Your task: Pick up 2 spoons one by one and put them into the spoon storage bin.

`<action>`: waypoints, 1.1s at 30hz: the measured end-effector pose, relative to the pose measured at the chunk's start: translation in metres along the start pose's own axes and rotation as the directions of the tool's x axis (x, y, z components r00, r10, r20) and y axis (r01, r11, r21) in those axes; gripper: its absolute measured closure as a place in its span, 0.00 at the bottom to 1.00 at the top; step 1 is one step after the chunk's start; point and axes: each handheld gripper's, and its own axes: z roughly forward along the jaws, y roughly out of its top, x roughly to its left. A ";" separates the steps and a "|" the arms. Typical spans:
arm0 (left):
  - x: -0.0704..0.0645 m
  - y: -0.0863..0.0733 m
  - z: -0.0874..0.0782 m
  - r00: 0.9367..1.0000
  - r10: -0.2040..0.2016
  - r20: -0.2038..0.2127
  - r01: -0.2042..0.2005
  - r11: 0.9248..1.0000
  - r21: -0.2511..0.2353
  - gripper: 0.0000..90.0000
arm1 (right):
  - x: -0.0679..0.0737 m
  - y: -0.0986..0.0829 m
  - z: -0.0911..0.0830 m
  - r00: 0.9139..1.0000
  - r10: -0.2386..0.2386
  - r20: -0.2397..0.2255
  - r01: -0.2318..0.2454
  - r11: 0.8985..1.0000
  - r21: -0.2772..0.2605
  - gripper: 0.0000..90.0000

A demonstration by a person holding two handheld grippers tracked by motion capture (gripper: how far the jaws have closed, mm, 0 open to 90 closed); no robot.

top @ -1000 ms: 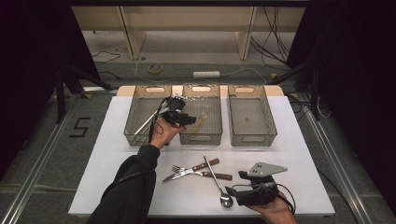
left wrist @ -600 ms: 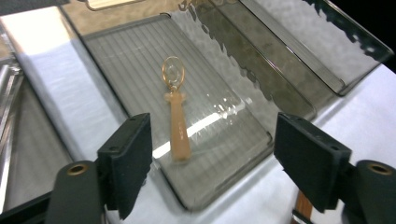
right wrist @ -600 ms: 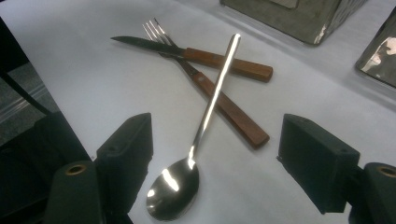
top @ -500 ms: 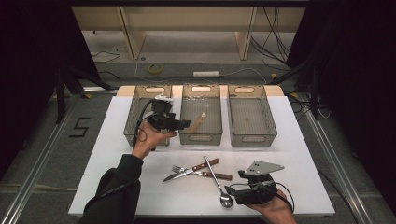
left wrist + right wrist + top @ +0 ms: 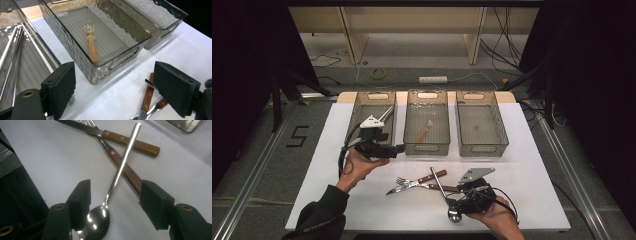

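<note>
White desk (image 5: 532, 150) carries three smoked-plastic bins in a row: left bin (image 5: 362, 107), middle bin (image 5: 427, 145), right bin (image 5: 479, 145). Left bin holds long steel utensils, count unclear; the left gripper (image 5: 399, 148) and its grey plate cover most of them in the high view. Middle bin holds one small wooden-handled piece (image 5: 90, 45), its head too small to identify. Right bin looks bare, but the ribbed floor is hard to read. Loose cutlery on the desk in front of the bins, three pieces: knife (image 5: 110, 135), fork (image 5: 120, 162), spoon (image 5: 117, 175), the spoon's handle crossing over the fork. Spoon bowl is cut off at the frame edge in the right gripper view. Left gripper fingers wide open, holding nothing, hovering near the middle bin's front corner. Right gripper (image 5: 113, 202) fingers open, straddling the spoon's neck, not clamped.
</note>
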 end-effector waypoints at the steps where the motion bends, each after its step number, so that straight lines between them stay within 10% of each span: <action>1: -0.001 -0.004 -0.002 1.000 0.012 -0.001 -0.012 1.000 -0.003 0.20 | 0.000 0.001 0.002 1.000 -0.005 -0.004 0.005 1.000 0.011 0.49; 14: -0.008 -0.049 -0.026 1.000 -0.003 0.026 0.005 0.997 -0.073 0.19 | 0.002 0.017 0.029 0.999 -0.048 -0.006 0.048 0.989 0.141 0.62; 33: -0.022 -0.069 -0.038 0.999 0.053 -0.012 -0.054 0.994 -0.099 0.19 | 0.003 0.028 0.049 0.997 -0.079 -0.003 0.077 0.962 0.262 0.76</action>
